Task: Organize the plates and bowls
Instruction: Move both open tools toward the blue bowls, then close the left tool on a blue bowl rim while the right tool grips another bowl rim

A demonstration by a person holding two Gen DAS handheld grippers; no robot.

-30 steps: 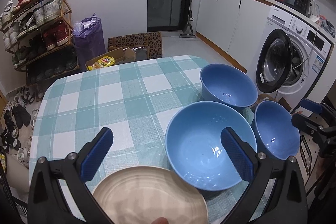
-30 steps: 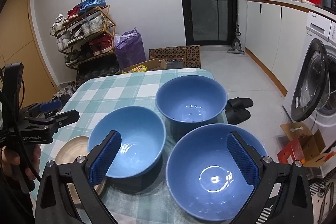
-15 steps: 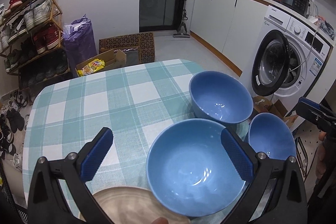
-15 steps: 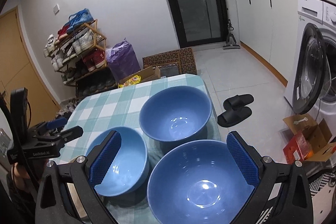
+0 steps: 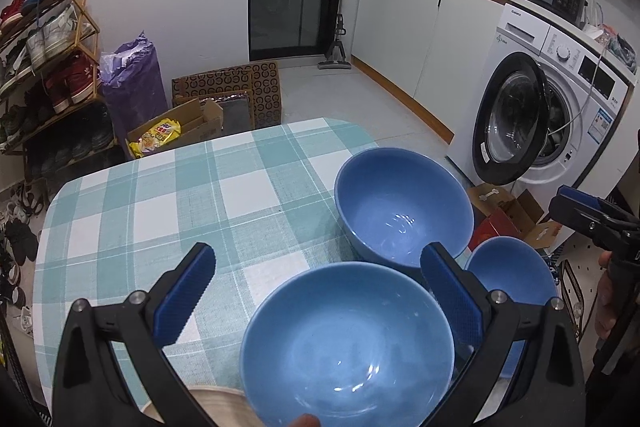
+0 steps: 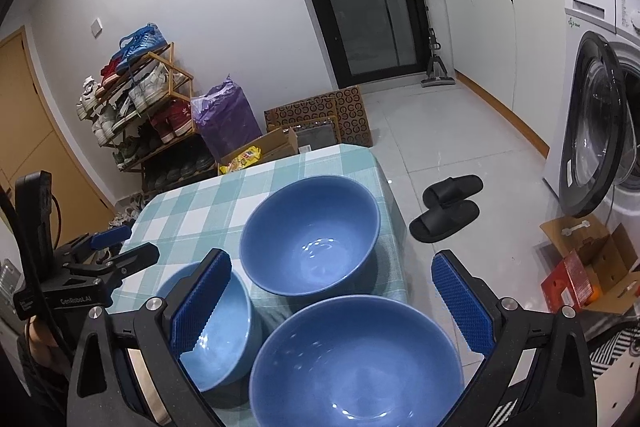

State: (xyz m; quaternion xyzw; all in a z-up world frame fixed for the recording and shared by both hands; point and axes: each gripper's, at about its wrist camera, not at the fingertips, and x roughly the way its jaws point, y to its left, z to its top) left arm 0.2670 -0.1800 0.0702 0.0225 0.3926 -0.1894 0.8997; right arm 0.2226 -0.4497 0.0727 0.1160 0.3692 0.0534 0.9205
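Observation:
Three blue bowls stand on the checked tablecloth (image 5: 168, 195). In the left wrist view, the near bowl (image 5: 348, 343) is under my open left gripper (image 5: 316, 291), the far bowl (image 5: 404, 211) is behind it and a third bowl (image 5: 516, 279) is at the right. A beige plate (image 5: 216, 407) peeks out at the bottom edge. In the right wrist view, my open right gripper (image 6: 332, 299) hovers over the near bowl (image 6: 356, 363), with the far bowl (image 6: 312, 235) ahead and the left bowl (image 6: 224, 339) beside it. Both grippers are empty.
The table's right edge drops to the floor, with black slippers (image 6: 448, 207), cardboard boxes (image 6: 592, 275) and a washing machine (image 5: 552, 119) with its door open. A shoe rack (image 6: 136, 107), a purple bag (image 6: 224, 119) and boxes stand beyond the far edge.
Both grippers have pulled back and risen. The bowls have slid lower in each view and the plate has nearly left the left view. The bowls have not moved.

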